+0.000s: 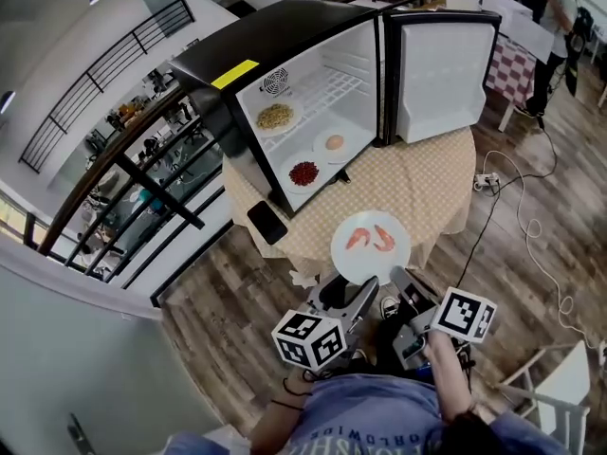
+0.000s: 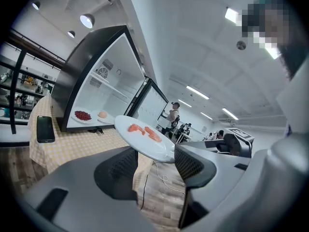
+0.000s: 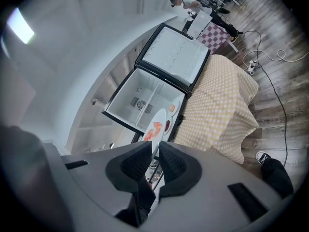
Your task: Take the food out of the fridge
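Shirt (image 1: 379,423) print reads only partly. Left tongs (image 2: 155,154) stand apart around the plate (image 1: 365,260) rim; right tongs (image 3: 154,148) clamp that plate of shrimp (image 1: 370,237) over the bench (image 1: 436,183) edge, outside the fridge (image 1: 275,36), whose yellow label (image 1: 234,73) is illegible.

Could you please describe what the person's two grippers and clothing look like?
Both the left gripper and the right gripper have smooth grey bodies with two broad jaws lined by dark, ribbed pads. Each carries a white cube printed with black square markers. The person wears a blue-grey top with pale lettering, and what looks like a thin dark band at the left wrist.
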